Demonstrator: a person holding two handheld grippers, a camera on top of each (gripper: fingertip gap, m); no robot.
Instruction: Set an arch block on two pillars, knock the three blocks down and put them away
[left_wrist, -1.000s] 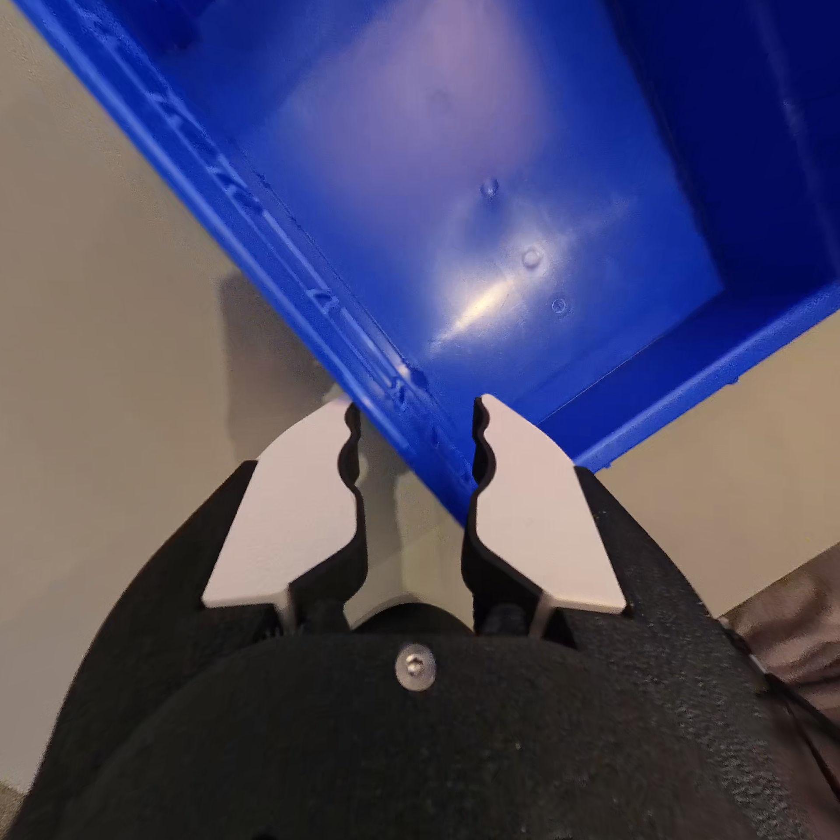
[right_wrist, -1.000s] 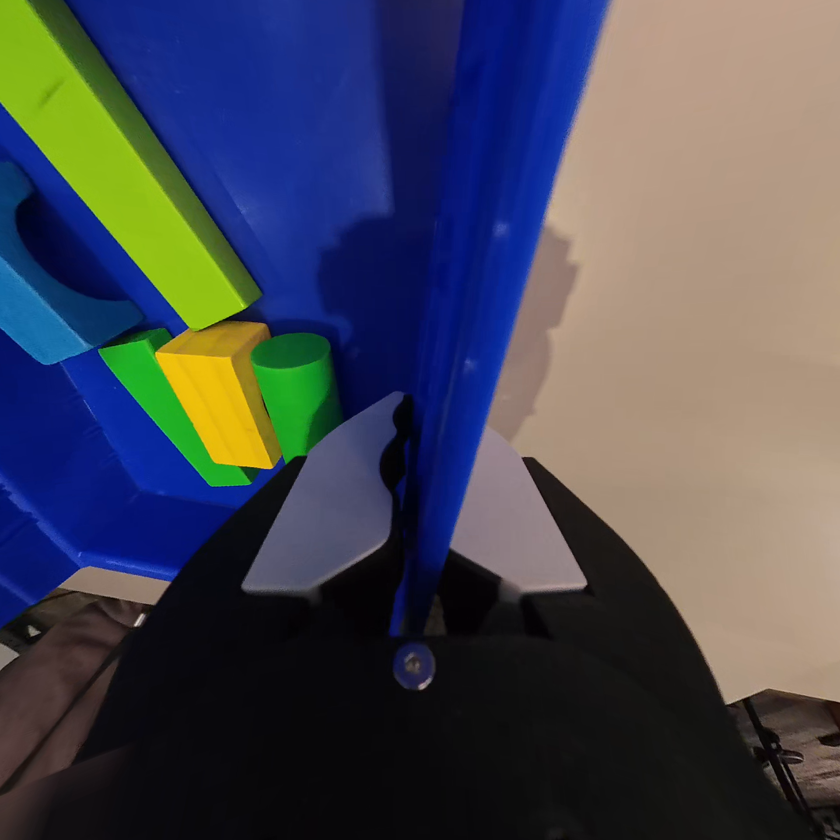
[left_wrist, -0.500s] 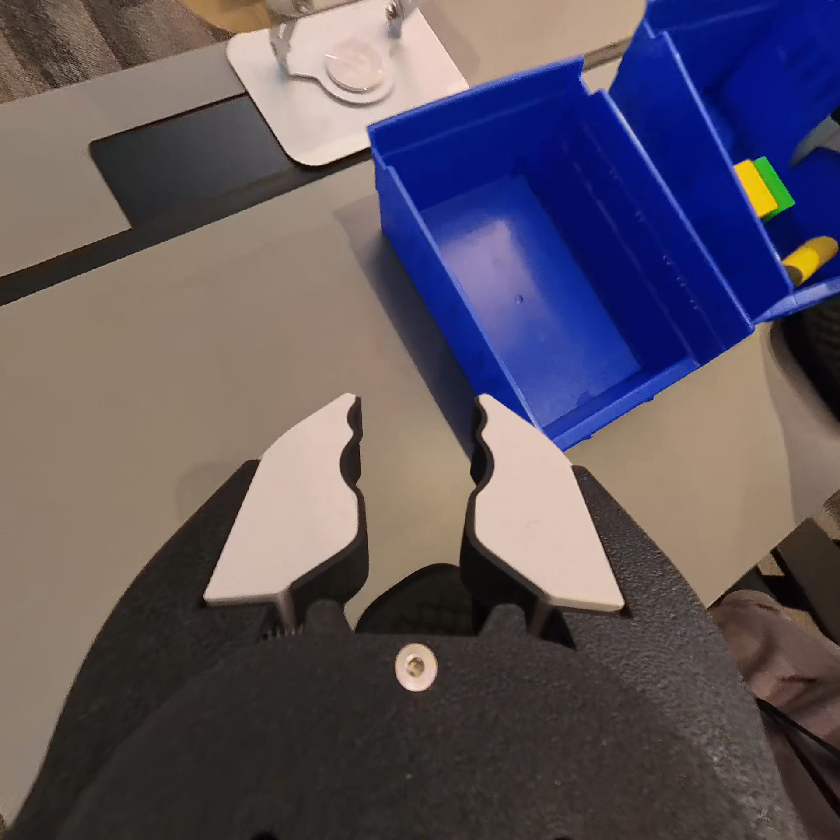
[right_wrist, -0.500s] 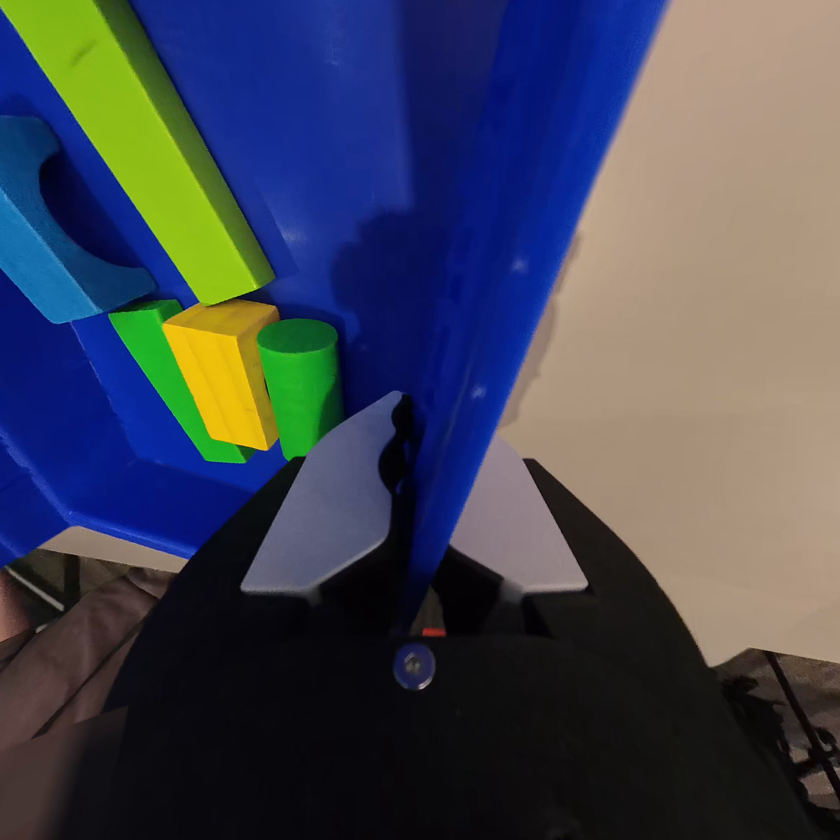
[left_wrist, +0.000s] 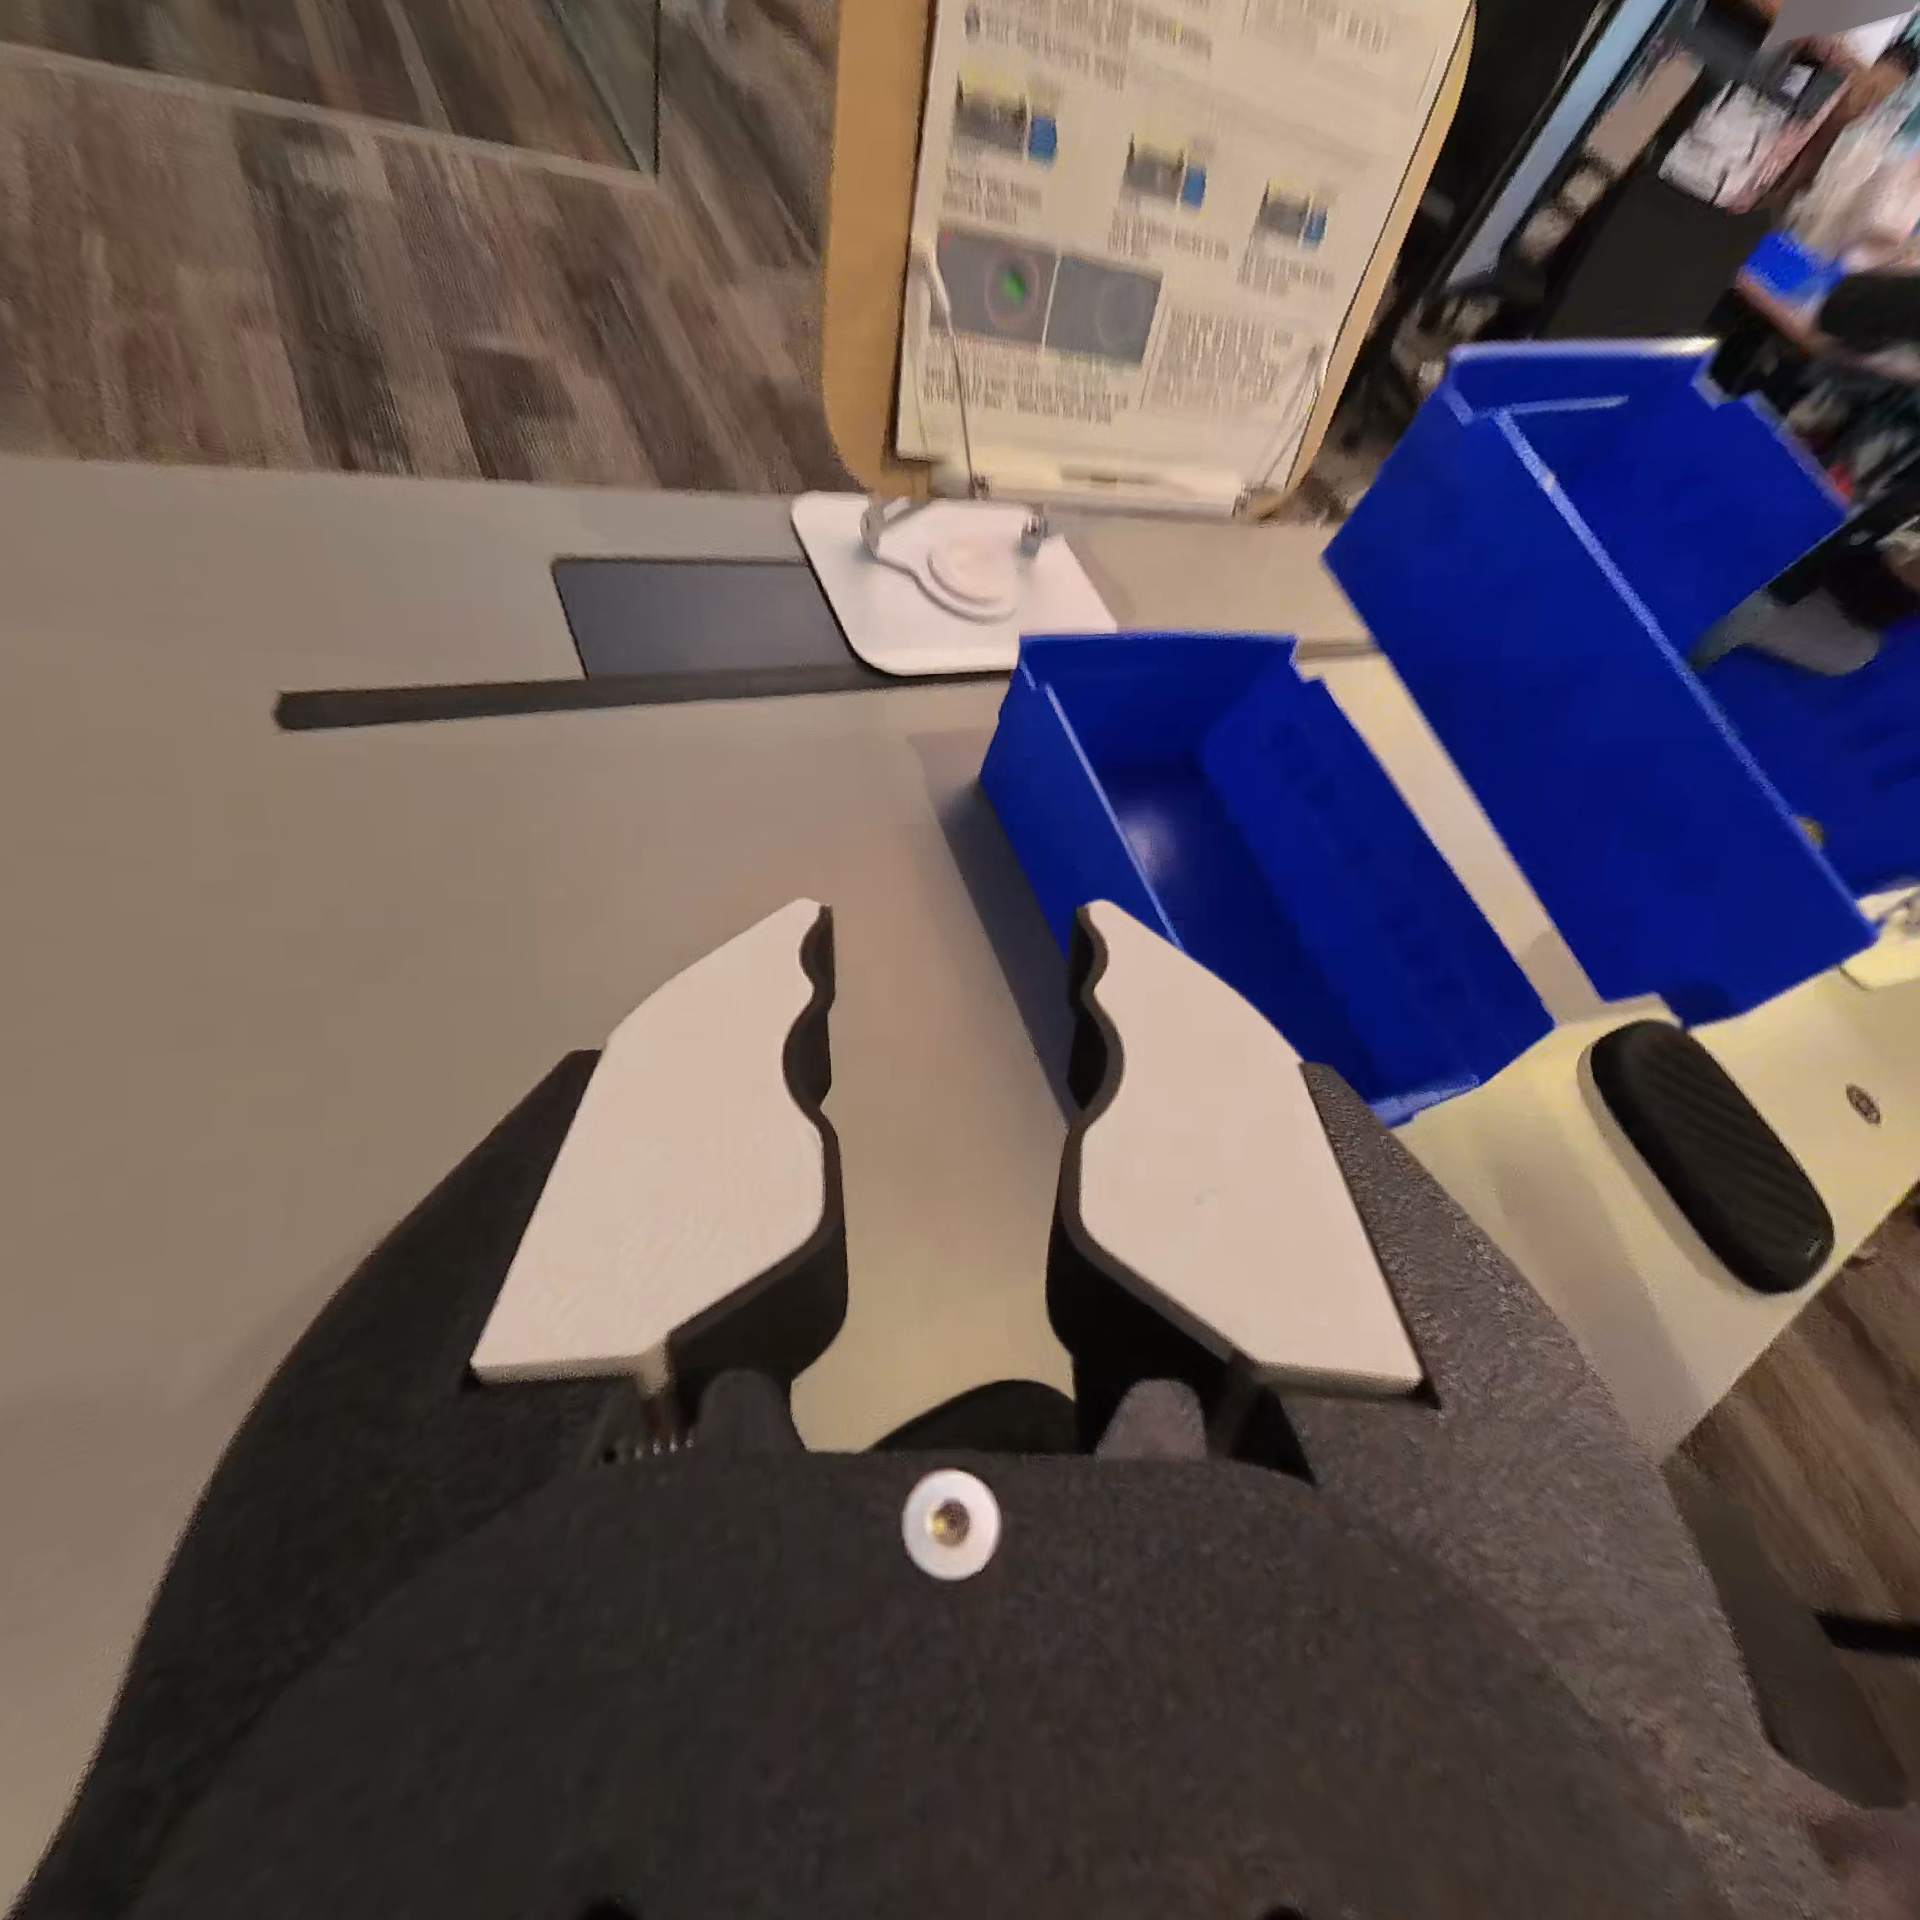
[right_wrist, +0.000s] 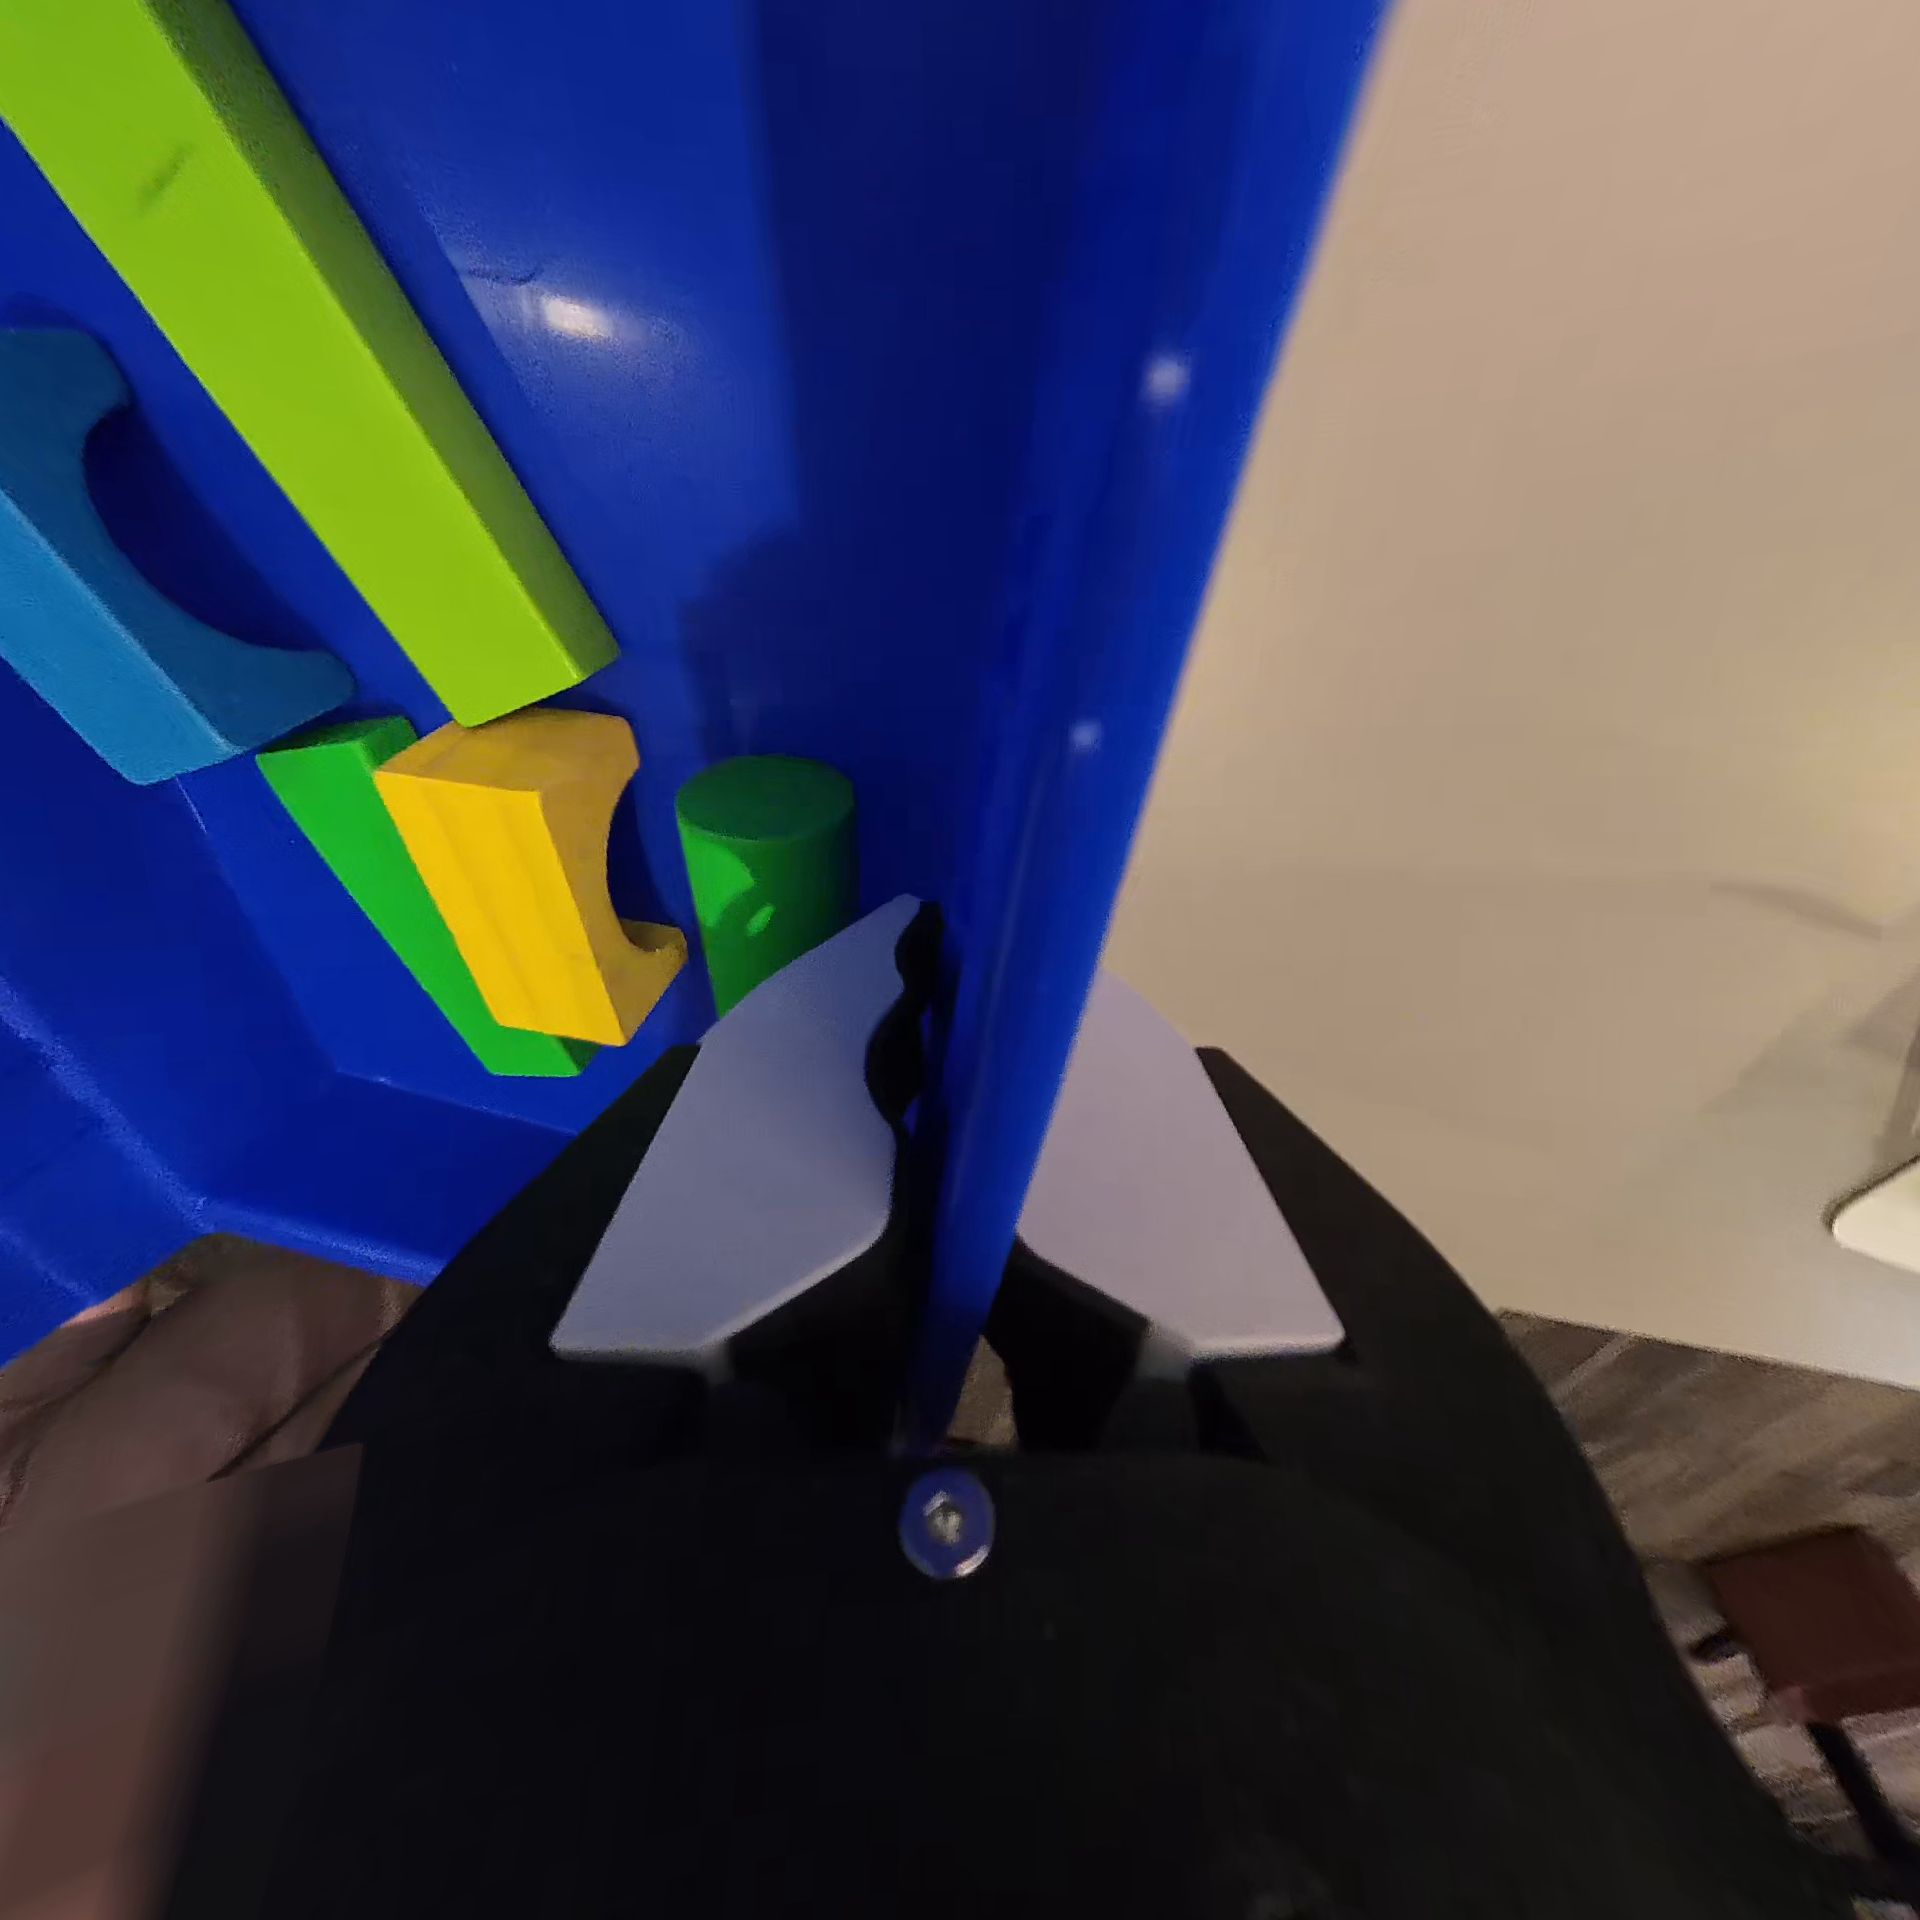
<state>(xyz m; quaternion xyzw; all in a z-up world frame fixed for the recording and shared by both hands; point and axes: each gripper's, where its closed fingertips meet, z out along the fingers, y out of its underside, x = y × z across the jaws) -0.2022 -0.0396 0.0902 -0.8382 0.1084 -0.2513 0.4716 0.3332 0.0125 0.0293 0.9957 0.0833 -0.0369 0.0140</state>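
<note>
Pulling back from the empty blue bin (left_wrist: 1226, 862), the left claw (left_wrist: 951, 1023) now sits high over the desk (left_wrist: 416, 883), spread wide with nothing between its fingers; a second ago it was nosed right up to that bin's rim. The empty bin lies at about 1 o'clock from it. Meanwhile the right claw (right_wrist: 961, 997) stays pinched on the side wall of the second blue bin (right_wrist: 1049, 623), one finger inside and one outside, as it was before. In the left wrist view that bin stands raised and tilted at 2 o'clock. The blocks have shifted within it: the yellow arch block (right_wrist: 530, 883) has slid away from the green cylinder (right_wrist: 769, 862), opening a gap at its curved side. It lies on a flat green block (right_wrist: 343, 831), with a long lime bar (right_wrist: 312, 364) and a blue arch block (right_wrist: 125, 623) toward 10 o'clock. Judging by this, the blocks are still stored and building has not begun; the tilting bin looks set to spill them
</note>
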